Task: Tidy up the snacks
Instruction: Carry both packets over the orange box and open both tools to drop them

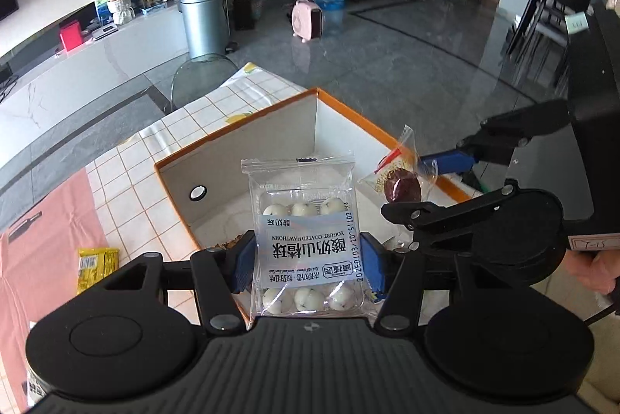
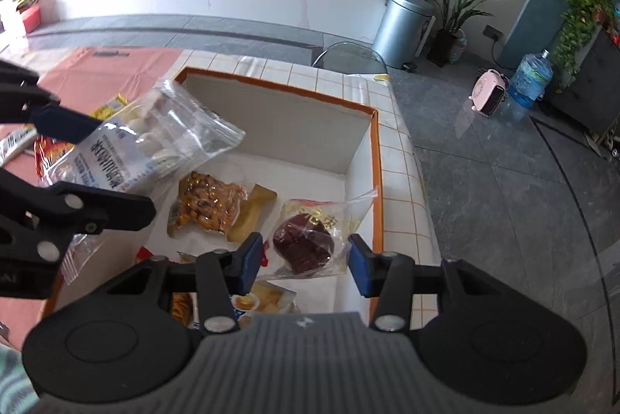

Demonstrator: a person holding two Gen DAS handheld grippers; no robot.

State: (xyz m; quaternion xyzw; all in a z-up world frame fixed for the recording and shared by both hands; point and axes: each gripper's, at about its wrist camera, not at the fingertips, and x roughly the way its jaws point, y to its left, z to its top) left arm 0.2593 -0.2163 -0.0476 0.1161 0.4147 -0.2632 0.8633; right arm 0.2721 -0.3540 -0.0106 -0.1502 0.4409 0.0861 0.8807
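Showing two packets carried over an open, orange-rimmed cardboard box [image 1: 271,127] that stands on a tiled tablecloth [image 1: 128,166], presumably so that each can be dropped in beside the snacks already lying on its floor. Left gripper [image 1: 308,265]: its blue pads are clamped on the two side edges of a clear pack of yogurt-coated hawthorn balls [image 1: 306,239], held flat and facing the camera above the near part of the box, a grip across the width that keeps the tray inside from folding. Right gripper [image 2: 306,261]: seen from the left wrist, one blue finger [image 1: 445,162] meets the wrapper of a dark red hawthorn cake in a clear sachet [image 1: 401,181], which hangs clear of the box's right wall; in the right wrist view the same sachet [image 2: 306,239] sits between moderately spread pads, so the jaws appear closed on its film rather than on the cake, a judgement since the contact line is partly hidden. Box contents: a bag of golden fried snack [image 2: 207,205] and other small packets. Still outside, on the cloth, lies a yellow packet [image 1: 95,265].
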